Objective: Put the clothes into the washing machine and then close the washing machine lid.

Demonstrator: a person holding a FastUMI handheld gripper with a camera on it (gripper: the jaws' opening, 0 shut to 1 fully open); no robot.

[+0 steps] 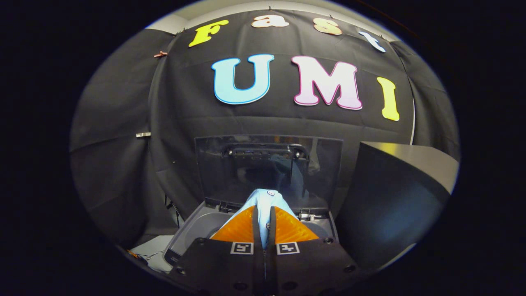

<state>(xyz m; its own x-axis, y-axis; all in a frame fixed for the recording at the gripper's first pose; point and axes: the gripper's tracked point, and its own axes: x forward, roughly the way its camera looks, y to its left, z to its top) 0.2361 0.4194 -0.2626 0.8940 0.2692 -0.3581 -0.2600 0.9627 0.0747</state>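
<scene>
A light blue garment with small buttons point(265, 199) is pinched between my two fingers, and my gripper point(263, 222) is shut on it. The cloth sticks up past the fingertips and drapes down either side of them. Below and just ahead lies the grey top of the washing machine point(193, 230), its round opening partly showing to the left of the fingers. The machine's dark see-through lid point(269, 168) stands raised and upright behind the opening, beyond the cloth.
A dark box-shaped cabinet with a pale top point(394, 193) stands close on the right of the machine. Black cloth walls close in the back and left. Some white stuff and cables point(150, 250) lie low on the left beside the machine.
</scene>
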